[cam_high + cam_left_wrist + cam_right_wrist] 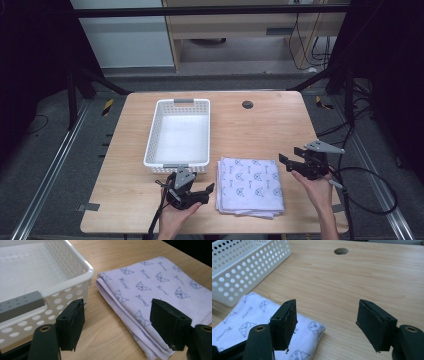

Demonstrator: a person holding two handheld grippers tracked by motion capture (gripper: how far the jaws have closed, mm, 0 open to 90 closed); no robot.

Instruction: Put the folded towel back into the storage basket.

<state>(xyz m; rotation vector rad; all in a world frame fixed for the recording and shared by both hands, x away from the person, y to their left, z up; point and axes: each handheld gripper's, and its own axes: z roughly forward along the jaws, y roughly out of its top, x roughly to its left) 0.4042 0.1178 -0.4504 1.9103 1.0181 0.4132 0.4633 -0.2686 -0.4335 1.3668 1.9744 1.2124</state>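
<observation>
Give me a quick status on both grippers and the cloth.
Left gripper open, empty. Right gripper open, empty. Folded cloth flat on table, beside empty white basket. Nothing in the way.

The folded cloth point(160, 282) beside my left gripper point(120, 322) carries a repeated printed pattern: cat-face drawings alternating with a short cursive word. The word begins with what looks like a "K", but the remaining letters are too small and slanted to read with certainty. I find no other legible text, number or label on anything.
</observation>
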